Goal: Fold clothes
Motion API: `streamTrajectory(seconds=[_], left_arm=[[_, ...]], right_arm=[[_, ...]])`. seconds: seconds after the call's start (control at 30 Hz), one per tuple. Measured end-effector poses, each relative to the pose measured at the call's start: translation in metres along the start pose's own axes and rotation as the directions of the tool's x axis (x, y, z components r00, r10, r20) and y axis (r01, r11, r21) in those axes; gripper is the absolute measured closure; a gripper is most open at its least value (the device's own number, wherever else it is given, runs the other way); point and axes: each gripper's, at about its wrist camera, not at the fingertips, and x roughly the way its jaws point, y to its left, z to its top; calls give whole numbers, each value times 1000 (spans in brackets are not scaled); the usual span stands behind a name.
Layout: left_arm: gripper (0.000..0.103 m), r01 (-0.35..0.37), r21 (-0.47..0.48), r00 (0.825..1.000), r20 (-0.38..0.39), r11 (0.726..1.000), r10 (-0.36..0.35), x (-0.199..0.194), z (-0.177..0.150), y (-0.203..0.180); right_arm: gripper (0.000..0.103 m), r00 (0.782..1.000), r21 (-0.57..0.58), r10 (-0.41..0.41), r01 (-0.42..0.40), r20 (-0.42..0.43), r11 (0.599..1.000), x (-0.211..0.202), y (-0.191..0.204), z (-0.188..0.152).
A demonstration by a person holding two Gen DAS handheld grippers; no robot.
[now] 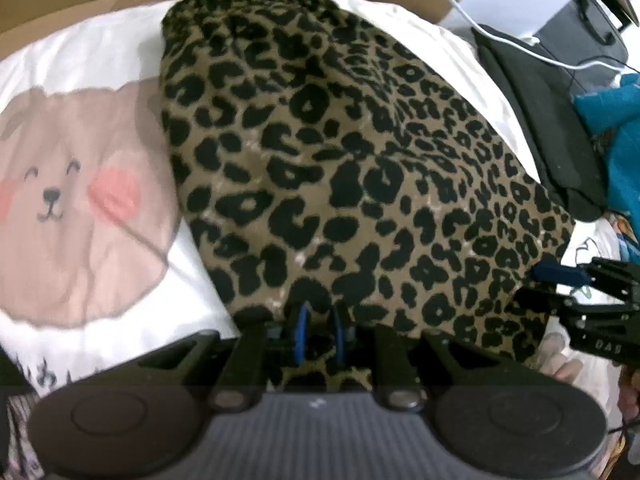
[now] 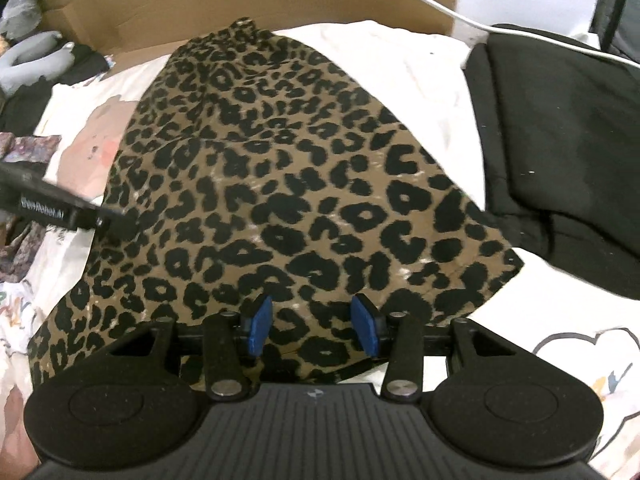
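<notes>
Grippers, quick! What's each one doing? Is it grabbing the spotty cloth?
Left gripper: narrow gap, near hem of the leopard-print garment between its pads; a firm pinch cannot be told.
Right gripper: open, straddling the same hem, not holding it.

White bear-print bedsheet [image 1: 80, 184] carries leopard-print garment [image 1: 320, 160] and black garment [image 2: 560, 140].

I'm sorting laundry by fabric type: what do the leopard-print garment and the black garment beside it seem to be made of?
The leopard-print garment looks like a thin, matte woven fabric: it drapes in soft folds with no sheen. Pale flecks suggest wear or lint. The black garment looks thicker, perhaps fleece or sweatshirt knit: matte, bulky rounded edges, white lint specks. Exact fibres cannot be told.
</notes>
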Motion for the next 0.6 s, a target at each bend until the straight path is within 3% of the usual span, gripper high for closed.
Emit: streamTrajectory(seconds=[0.23,0.43,0.6], left_arm=[[88,-3,70,1000,-1,998,3,-13,-18,-14],[88,19,109,998,50,994,-25,-33,-27,-20],[87,42,121,999,7,992,-43,-23,-33,-22]], right_arm=[[52,1000,22,-14,14,12,1000,-9,-5,0],[52,997,26,60,-61,42,998,-18,12,4],[52,992,-9,115,-114,54,993,-23,31,6]])
